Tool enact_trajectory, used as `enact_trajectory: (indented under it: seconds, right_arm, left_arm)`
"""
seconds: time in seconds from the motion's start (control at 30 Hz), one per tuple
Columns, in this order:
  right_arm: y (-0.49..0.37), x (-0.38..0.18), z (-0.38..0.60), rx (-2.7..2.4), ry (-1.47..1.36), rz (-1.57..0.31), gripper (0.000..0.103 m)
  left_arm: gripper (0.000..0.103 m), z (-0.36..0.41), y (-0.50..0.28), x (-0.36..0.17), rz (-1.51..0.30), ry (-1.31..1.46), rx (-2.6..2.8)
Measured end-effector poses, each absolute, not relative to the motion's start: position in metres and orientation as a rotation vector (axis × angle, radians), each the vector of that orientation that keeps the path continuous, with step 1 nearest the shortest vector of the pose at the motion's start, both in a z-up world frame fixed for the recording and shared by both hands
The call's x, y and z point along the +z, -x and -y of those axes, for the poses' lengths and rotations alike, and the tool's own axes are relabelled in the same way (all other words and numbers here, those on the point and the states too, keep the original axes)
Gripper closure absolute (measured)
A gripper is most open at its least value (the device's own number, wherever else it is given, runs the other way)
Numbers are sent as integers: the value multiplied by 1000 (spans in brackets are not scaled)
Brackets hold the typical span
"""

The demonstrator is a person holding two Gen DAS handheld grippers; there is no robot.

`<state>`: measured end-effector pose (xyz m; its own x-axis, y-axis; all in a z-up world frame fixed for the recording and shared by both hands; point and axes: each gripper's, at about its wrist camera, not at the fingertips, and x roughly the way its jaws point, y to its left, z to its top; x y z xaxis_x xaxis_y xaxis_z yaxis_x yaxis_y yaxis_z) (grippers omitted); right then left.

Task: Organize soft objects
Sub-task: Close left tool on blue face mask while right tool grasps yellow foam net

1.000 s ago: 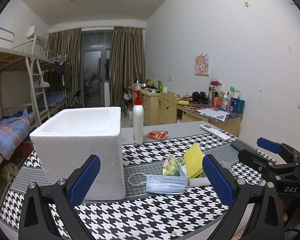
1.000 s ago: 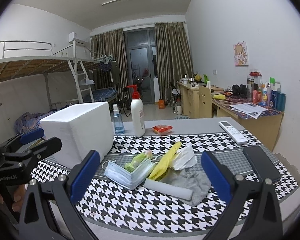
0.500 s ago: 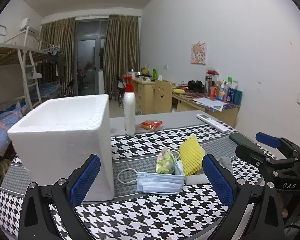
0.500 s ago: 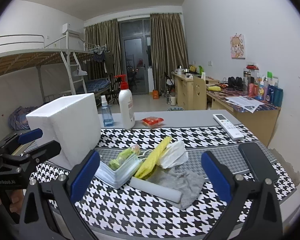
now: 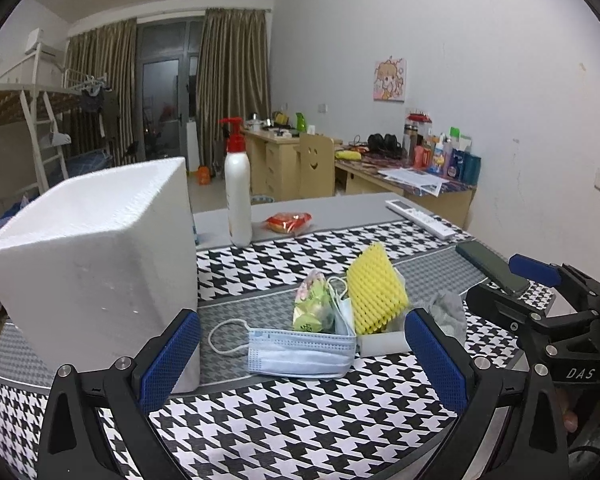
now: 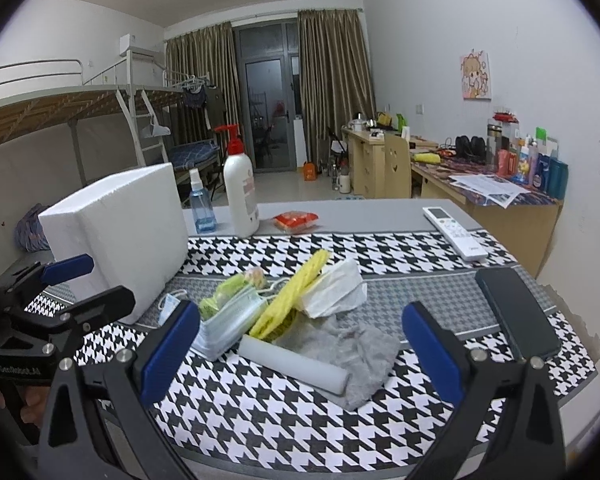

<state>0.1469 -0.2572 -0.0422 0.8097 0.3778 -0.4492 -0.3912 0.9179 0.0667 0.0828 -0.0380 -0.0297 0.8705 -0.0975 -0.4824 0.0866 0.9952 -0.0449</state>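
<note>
A pile of soft things lies mid-table: a blue face mask, a green snack packet, a yellow foam net, a white foam roll, a grey cloth and a white bag. A white foam box stands left of the pile. My left gripper is open, just before the mask. My right gripper is open, near the roll and cloth. Both are empty.
A white pump bottle, a blue spray bottle, a red packet and a remote lie behind the pile. A dark phone lies at the right. The houndstooth cloth covers the table.
Both grippers have moved closer to the pile and lower toward the table. The pile and the box have stayed in place.
</note>
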Motion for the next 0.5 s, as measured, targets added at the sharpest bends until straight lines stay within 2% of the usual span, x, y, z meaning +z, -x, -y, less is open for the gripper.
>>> enact_trajectory:
  seconds: [0.5]
  right_arm:
    - [-161, -61, 266, 410, 43, -542, 1]
  left_arm:
    - [1, 50, -102, -47, -588, 14, -97]
